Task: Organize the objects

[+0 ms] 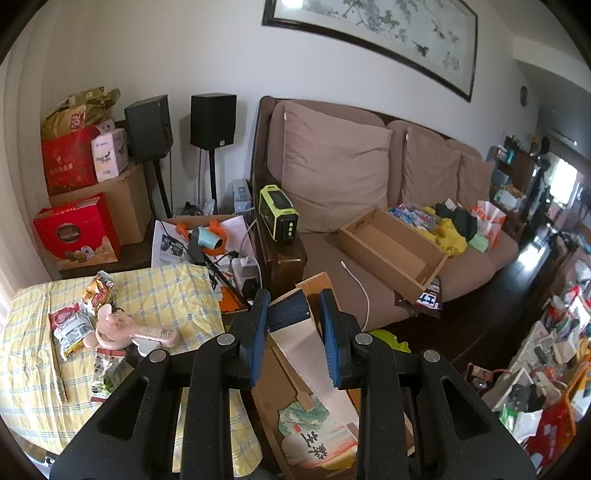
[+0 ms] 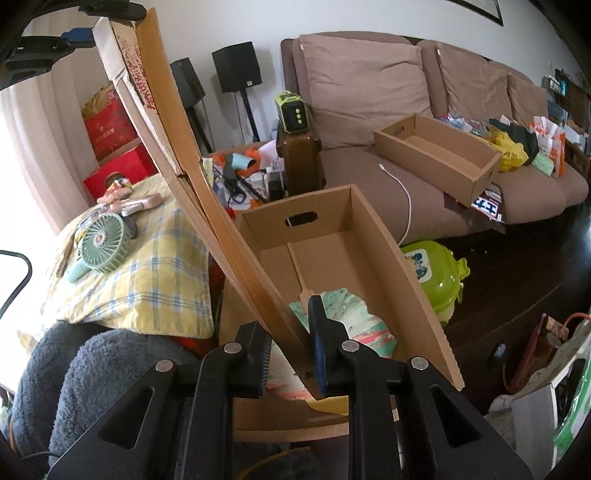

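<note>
We hold the flat cardboard panel (image 2: 207, 206) over the open box (image 2: 332, 236): right tool (image 2: 291, 354) clamps its near end, left tool (image 1: 295, 325) its far end. Fan (image 2: 101, 243) and snacks (image 1: 70, 328) still unsorted.

A white wall (image 1: 207, 48) carries a long dark-framed painting (image 1: 373, 33) above a brown sofa (image 1: 369, 258) with three pinkish back cushions (image 1: 332, 177) and a dark wooden arm. Left of the sofa, two black speakers (image 1: 213, 120) stand on thin stands in the corner, and a pale curtain (image 2: 40, 147) hangs at the far left with daylight coming through it. The floor (image 1: 517, 269) is dark and glossy and catches a bright patch of light toward the far end of the room, where cluttered shelves (image 1: 517, 170) stand.
</note>
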{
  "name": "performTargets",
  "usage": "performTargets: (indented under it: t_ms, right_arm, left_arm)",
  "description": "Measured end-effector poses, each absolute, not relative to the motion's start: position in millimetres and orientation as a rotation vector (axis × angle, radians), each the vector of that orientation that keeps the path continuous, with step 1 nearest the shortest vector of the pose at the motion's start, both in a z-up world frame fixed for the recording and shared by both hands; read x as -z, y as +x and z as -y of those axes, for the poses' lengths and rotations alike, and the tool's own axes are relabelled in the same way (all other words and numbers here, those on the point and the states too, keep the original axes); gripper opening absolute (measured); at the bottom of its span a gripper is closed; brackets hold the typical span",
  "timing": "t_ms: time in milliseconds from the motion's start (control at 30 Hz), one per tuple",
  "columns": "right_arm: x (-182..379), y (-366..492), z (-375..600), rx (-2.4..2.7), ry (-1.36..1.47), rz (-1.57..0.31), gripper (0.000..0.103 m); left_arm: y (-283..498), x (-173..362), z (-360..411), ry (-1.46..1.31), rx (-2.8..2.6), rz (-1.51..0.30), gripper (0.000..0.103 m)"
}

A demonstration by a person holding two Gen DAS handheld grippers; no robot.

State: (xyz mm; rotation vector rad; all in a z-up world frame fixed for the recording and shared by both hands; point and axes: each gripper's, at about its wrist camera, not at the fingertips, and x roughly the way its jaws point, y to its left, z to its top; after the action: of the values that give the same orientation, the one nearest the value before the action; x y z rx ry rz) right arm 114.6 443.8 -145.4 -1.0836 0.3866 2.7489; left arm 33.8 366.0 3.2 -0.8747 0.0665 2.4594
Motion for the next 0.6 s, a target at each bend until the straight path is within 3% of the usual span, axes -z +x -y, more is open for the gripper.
performTargets:
  t_ms: [600]
  right_arm:
    - [169.5, 108.7, -453.1, -2.673, -1.176, -0.377, 0.017]
  left_arm:
    - [-9.1, 50.3, -407.0, -1.029, -2.4, -0.208, 0.025]
